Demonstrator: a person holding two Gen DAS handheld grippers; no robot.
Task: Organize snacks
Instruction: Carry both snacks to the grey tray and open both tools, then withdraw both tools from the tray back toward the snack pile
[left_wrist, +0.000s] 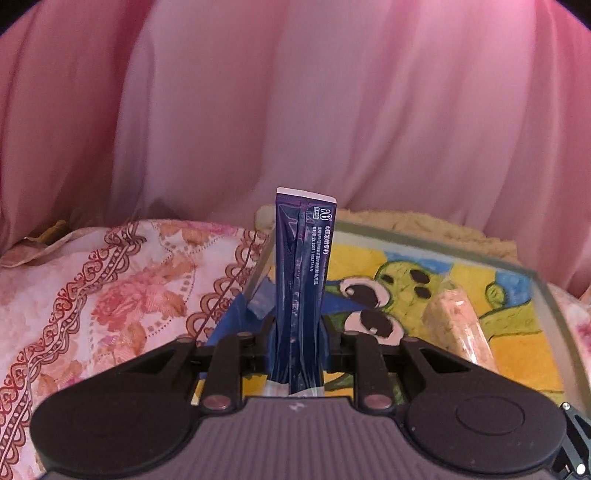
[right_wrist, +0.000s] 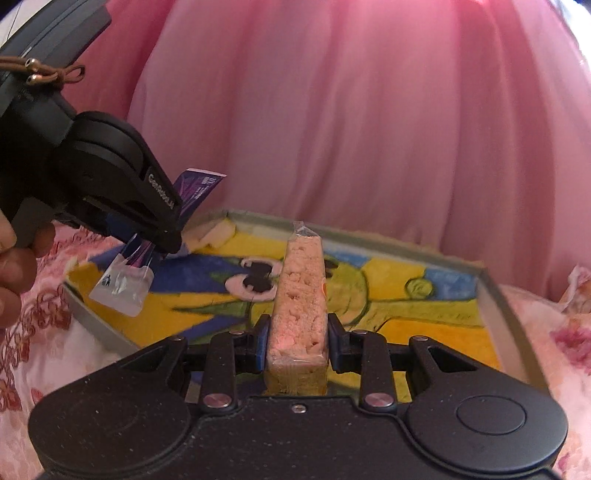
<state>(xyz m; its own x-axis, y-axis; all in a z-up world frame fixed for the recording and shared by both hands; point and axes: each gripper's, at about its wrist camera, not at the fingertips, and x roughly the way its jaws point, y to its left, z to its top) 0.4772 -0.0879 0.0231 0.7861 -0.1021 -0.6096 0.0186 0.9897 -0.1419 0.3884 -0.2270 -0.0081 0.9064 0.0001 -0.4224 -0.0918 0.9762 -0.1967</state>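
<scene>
Each gripper carries one snack over the tray (right_wrist: 506, 306), likely for setting down side by side. The left gripper (left_wrist: 297, 343) has its fingers clamped on a blue sachet (left_wrist: 301, 280) that stands upright over the tray's left edge, gripped near its lower end so the long body stays clear. The right gripper (right_wrist: 296, 336) pinches a pale wrapped bar (right_wrist: 301, 295) lengthwise, pointing toward the far side, above the tray's painted floor. Two snacks, one tray, on a floral bedcover (left_wrist: 110, 295).

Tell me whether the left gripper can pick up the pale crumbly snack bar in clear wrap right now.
Probably not: the left gripper is shut on a dark blue stick sachet, and the right gripper clamps that snack bar.
</scene>
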